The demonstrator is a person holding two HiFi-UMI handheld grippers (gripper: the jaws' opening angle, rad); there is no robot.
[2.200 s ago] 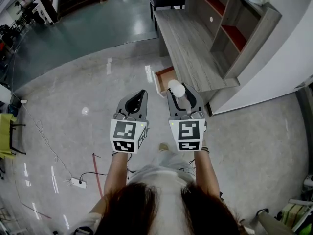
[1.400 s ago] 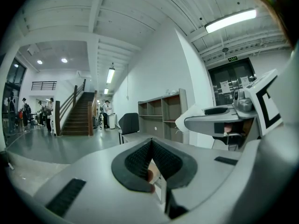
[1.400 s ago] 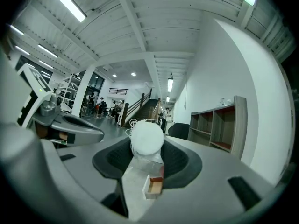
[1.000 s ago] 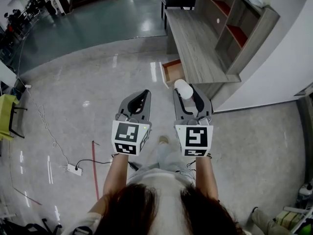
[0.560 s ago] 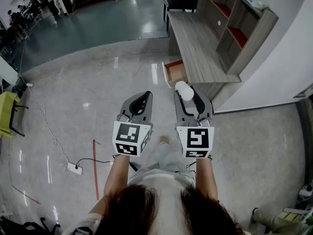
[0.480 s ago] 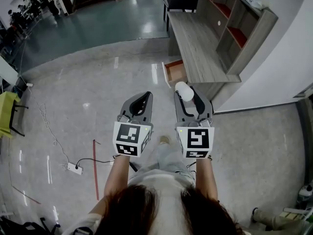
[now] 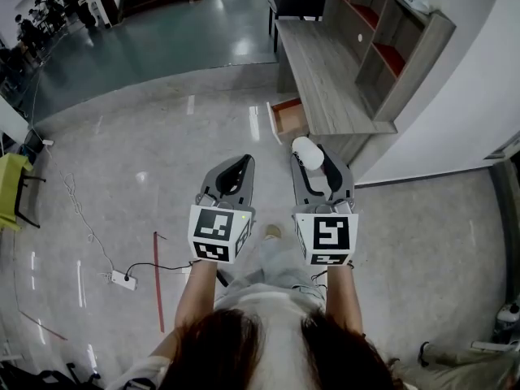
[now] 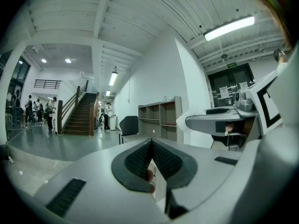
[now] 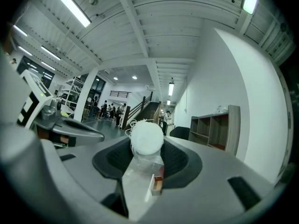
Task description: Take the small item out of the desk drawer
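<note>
Gripping white ball in right tongs, with left tongs clenched empty. Risks dropping it through a slackened squeeze.

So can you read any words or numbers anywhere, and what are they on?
No text can be read.
Green sign above the doors: too small to read.
Papers on the doors: too blurred.
Left cube and right cube: black-and-white square patterns, not letters.
</note>
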